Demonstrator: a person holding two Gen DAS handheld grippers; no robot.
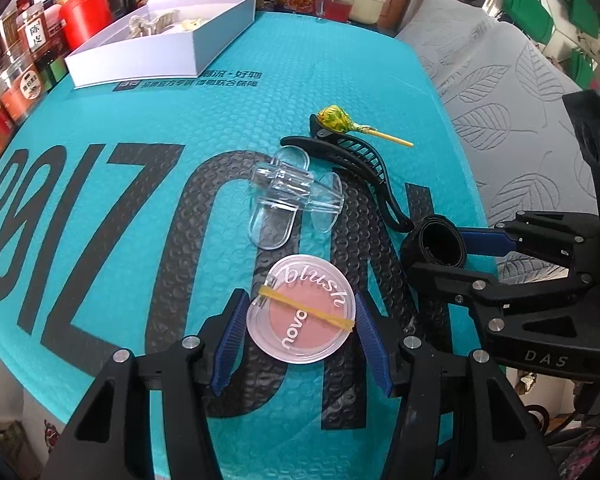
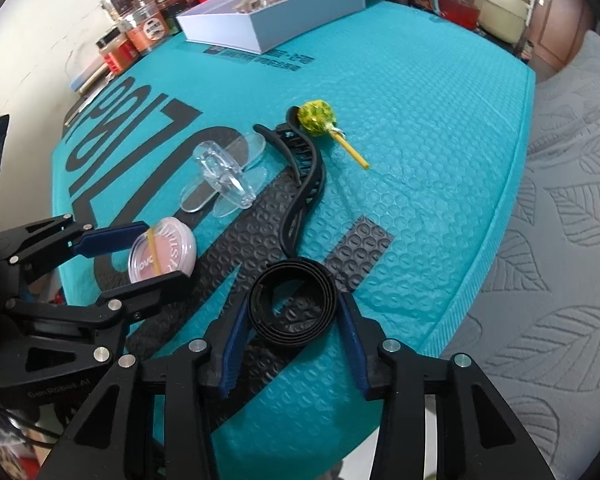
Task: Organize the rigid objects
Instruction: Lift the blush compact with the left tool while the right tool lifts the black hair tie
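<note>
Teal mat point(image 1: 100, 208), one blush compact point(image 1: 302, 322), one lollipop point(image 1: 334, 119), two clips.

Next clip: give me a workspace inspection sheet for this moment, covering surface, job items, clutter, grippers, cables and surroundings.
Surface: teal bubble mailer over grey quilt.
Job's things: blush compact, black strap roll, clear clip, black hair claw, lollipop, white box.
Clutter: jars at the back.
Grippers: left gripper jaws around the compact; right gripper jaws around the roll.
Cables: nothing seen.
Surroundings: green bags.
</note>
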